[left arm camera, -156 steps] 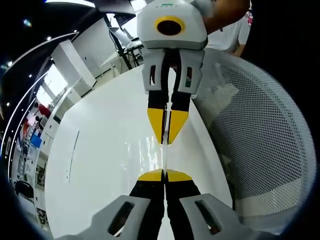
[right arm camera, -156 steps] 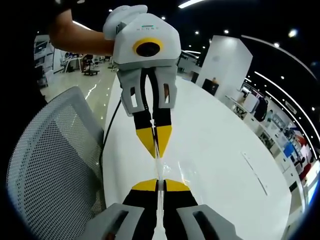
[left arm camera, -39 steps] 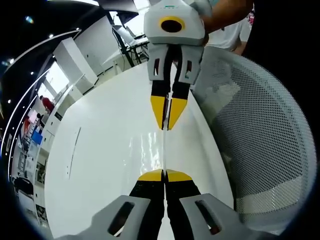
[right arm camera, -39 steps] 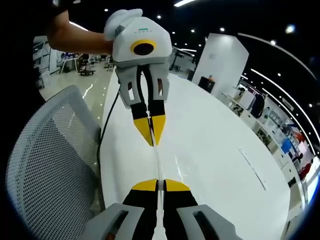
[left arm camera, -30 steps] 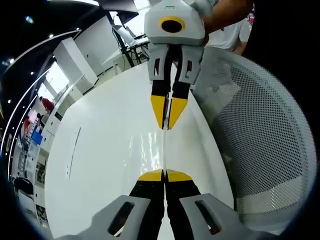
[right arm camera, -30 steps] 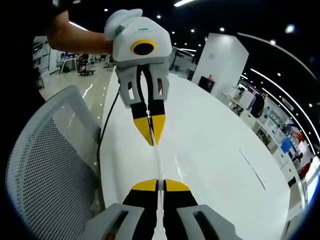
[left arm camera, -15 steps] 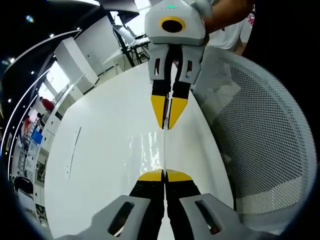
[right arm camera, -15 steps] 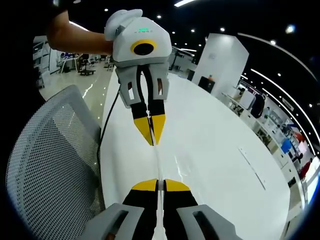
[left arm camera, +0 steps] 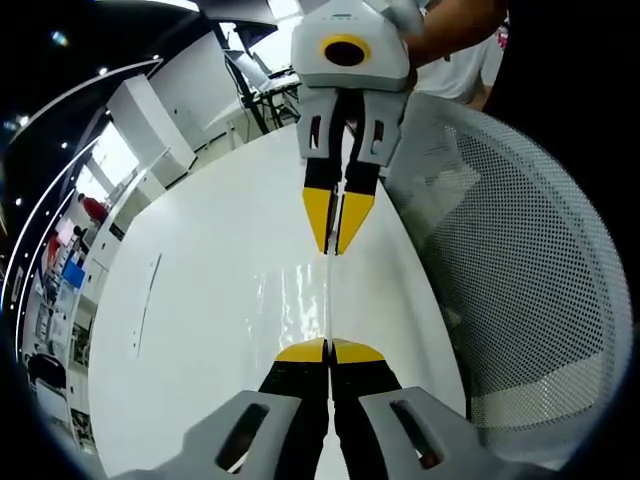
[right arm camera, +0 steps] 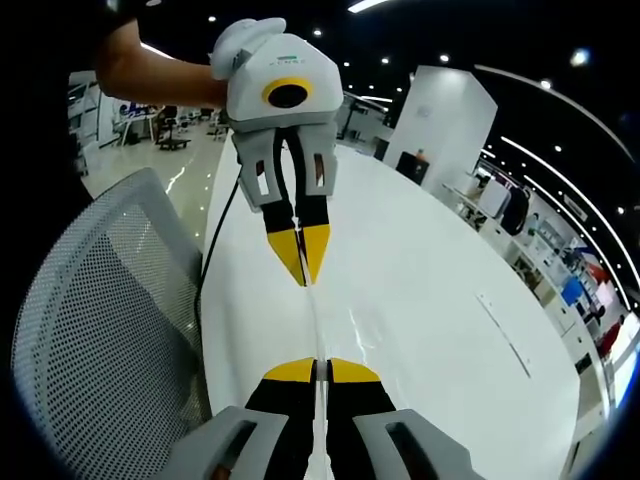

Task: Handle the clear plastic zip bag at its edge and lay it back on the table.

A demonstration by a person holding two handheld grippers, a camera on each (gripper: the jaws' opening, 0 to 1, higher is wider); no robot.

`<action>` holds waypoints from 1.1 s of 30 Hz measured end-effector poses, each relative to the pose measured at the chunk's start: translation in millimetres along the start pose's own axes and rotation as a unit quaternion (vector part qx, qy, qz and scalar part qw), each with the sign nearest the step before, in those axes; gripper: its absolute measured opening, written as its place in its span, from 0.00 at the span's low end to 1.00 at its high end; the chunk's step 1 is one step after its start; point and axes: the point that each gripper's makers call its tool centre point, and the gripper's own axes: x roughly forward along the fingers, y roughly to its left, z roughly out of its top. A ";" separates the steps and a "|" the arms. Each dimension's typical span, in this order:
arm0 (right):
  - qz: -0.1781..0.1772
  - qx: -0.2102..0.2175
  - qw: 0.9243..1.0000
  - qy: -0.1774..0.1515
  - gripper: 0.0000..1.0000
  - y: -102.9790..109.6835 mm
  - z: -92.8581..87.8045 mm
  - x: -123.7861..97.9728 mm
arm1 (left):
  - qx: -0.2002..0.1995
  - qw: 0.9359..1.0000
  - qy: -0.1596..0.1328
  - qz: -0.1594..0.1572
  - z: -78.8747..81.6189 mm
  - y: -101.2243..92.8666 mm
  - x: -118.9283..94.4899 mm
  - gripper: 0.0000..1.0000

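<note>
Both grippers' jaws clamped on the zip bag [left arm camera: 327, 300] edge (black cable [right arm camera: 222, 235] in right gripper view).

White tool [left arm camera: 338, 252], yellow-tipped black jaws

The clear plastic zip bag [left arm camera: 327, 300] is stretched taut edge-on above the table, seen as a thin glossy line running from 6 toward 12 o'clock.

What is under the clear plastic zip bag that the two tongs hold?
Under the clear plastic zip bag, stretched edge-on between the left tongs and right tongs, lies the bare white table. Nothing seems hidden; the film is see-through.
</note>
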 end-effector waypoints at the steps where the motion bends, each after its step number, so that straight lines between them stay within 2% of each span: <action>1: 0.000 0.000 1.000 0.000 0.00 -0.2 -0.1 -0.3 | 0.000 1.000 0.000 0.000 0.4 0.0 0.1 0.00; 33: -0.004 0.005 1.000 0.001 0.00 -1.2 -4.2 -2.5 | -0.010 1.000 -0.004 0.006 -2.2 0.9 -2.1 0.00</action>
